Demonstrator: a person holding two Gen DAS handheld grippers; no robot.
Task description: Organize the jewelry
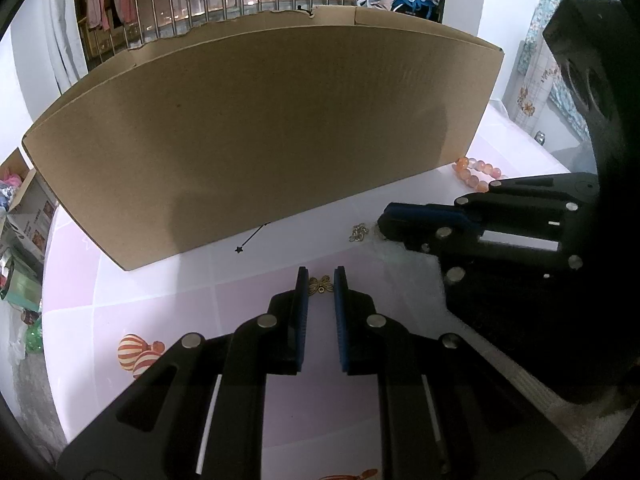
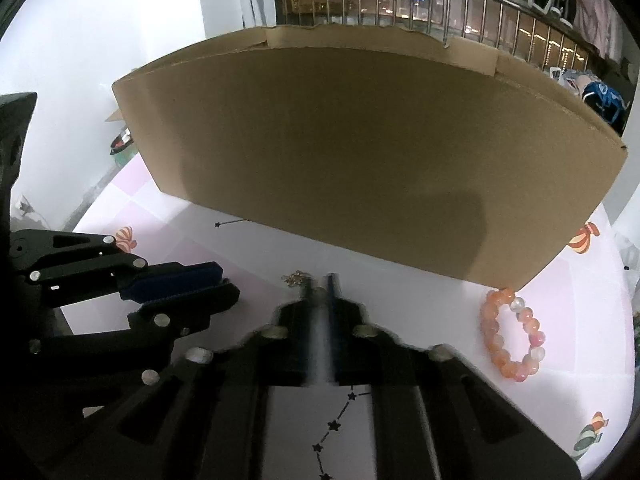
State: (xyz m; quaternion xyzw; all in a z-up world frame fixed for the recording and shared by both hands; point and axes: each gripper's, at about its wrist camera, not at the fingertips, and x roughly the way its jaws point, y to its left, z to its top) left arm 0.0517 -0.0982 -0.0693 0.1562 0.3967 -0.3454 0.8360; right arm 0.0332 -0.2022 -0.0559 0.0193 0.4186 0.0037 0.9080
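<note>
- Left wrist view: left gripper (image 1: 321,280) low over the pink-and-white tabletop (image 1: 160,280), jaws narrowly parted around a small gold butterfly charm (image 1: 321,284); pads just beside the charm's wings, contact impossible to confirm, so probably not clamped yet.
- Same view: cardboard box (image 1: 260,140) standing across the far part of the tabletop; gold flower charm (image 1: 359,233) near its front wall; orange bead bracelet (image 1: 476,174) by the box's right corner; right gripper (image 1: 386,222) reaching in from the right, jaws together.
- Right wrist view: right gripper (image 2: 322,280) clenched, blurred, with a bit of the gold flower charm (image 2: 295,279) and its fine link apparently at the tips; grip itself too smeared to confirm. Bracelet (image 2: 514,334) lying flat toward the right edge.
- Risks: flat, thin charms likely to slide or flip out under pinching; two grippers close together, so a knock could scatter pieces; tall box wall liable to catch a low lift.
</note>
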